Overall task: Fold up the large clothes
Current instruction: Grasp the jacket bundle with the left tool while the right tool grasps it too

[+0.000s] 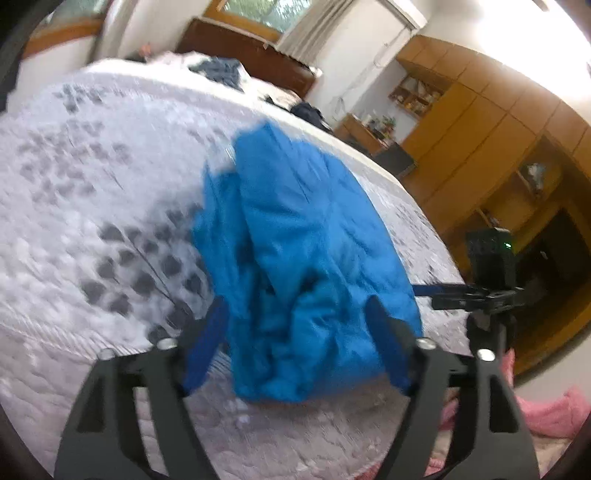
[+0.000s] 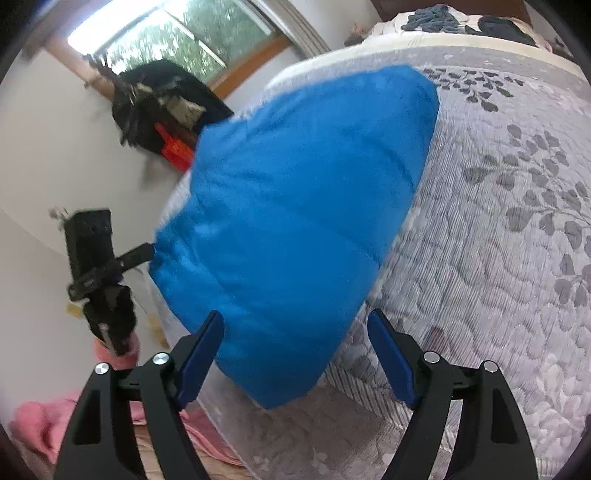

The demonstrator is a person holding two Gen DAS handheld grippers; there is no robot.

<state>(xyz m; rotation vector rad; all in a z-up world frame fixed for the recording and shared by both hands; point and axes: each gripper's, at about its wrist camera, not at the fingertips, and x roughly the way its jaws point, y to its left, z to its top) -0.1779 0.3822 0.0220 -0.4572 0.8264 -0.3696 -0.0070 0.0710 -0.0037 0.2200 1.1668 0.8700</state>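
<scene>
A bright blue padded garment (image 1: pixel 295 236) lies bunched lengthwise on the grey leaf-patterned bedspread (image 1: pixel 92 184), near the bed's edge. My left gripper (image 1: pixel 297 306) is open, its blue fingers standing either side of the garment's crumpled near end. At the right of this view my right gripper (image 1: pixel 436 291) shows side-on, beside the garment. In the right wrist view the blue garment (image 2: pixel 295 206) looks smooth and folded. My right gripper (image 2: pixel 295 317) is open there, just short of the garment's near corner. My left gripper (image 2: pixel 144 253) reaches the garment's left edge.
Dark clothes (image 2: pixel 436 18) lie heaped by the headboard (image 1: pixel 251 48). Pink cloth (image 2: pixel 44 424) lies on the floor beside the bed. Wooden wardrobes (image 1: pixel 480 129) line the wall. A black bag (image 2: pixel 159 107) hangs under the window.
</scene>
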